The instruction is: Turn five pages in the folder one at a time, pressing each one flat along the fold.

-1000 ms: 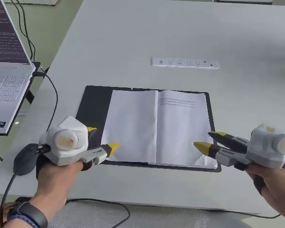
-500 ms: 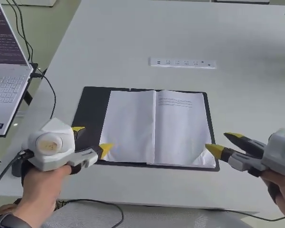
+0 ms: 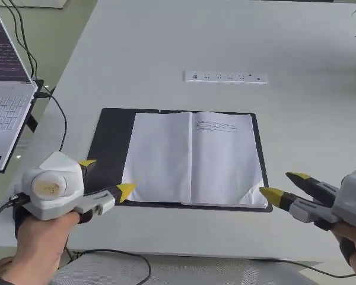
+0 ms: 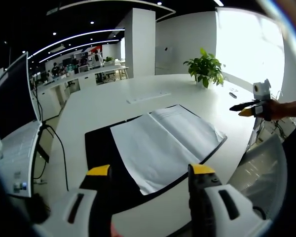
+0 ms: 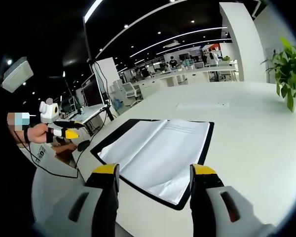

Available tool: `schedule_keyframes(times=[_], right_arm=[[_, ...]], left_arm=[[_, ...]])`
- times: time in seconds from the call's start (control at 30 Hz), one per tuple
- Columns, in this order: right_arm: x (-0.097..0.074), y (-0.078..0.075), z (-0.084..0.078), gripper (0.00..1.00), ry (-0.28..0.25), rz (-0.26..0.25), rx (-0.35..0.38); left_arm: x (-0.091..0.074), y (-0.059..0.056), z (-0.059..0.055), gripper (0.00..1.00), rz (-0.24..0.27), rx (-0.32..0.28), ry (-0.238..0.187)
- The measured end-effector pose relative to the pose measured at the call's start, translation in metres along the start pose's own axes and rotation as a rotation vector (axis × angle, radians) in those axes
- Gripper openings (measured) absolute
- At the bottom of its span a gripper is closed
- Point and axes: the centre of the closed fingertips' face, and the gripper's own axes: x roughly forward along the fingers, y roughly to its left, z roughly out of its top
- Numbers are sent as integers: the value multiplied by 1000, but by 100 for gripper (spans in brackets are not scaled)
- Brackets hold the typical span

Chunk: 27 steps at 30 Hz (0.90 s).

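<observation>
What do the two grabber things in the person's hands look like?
They match: the left gripper and the right gripper each have a chunky, angular white body and two dark grey jaws capped in yellow. A round pale disc marks the side of the left one, and a black cable runs from it.

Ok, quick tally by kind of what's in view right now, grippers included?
Folder: 1, lying open
Power strip: 1
Laptop: 1
Potted plant: 1
Grippers: 2, the left gripper and the right gripper, both open
Total: 6
</observation>
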Motion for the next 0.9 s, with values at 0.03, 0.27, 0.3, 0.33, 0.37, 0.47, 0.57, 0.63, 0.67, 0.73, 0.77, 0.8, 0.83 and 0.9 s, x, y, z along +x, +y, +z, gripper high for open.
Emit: schedule_keyframes(times=[0.03, 0.27, 0.3, 0.33, 0.37, 0.47, 0.57, 0.63, 0.67, 0.73, 0.77, 0.8, 0.83, 0.9], right_arm=[[0, 0, -1, 57, 0, -1, 1], [-6, 0, -4, 59, -2, -16, 11], [-7, -1, -5, 59, -3, -19, 15], [-9, -1, -6, 59, -4, -24, 19], [-10, -1, -6, 59, -4, -26, 20], [-14, -3, -8, 60, -5, -35, 27], [-17, -4, -10, 59, -7, -41, 31], [-19, -5, -10, 59, -11, -46, 36], [-20, -5, -11, 59, -13, -51, 39], [-21, -5, -11, 59, -19, -55, 44], [-22, -6, -10, 59, -23, -59, 48], [-22, -7, -11, 59, -24, -62, 52], [-22, -6, -10, 59, -26, -62, 52], [-21, -5, -10, 60, -29, -60, 55]], left_arm=[[0, 0, 0, 61, -1, 0, -1], [5, -7, 7, 61, -13, 9, -13], [6, -9, 8, 61, -17, 13, -13], [8, -12, 9, 61, -25, 19, -12], [10, -15, 10, 61, -33, 24, -12], [19, -26, 13, 60, -67, 45, -3], [29, -39, 18, 60, -103, 69, 1], [35, -47, 22, 60, -123, 82, 2], [40, -51, 24, 60, -133, 84, 4], [47, -59, 28, 59, -154, 84, 4], [50, -63, 29, 59, -164, 90, 6], [54, -68, 31, 59, -174, 102, 9], [57, -72, 33, 59, -185, 108, 9], [64, -84, 37, 59, -212, 123, 8]])
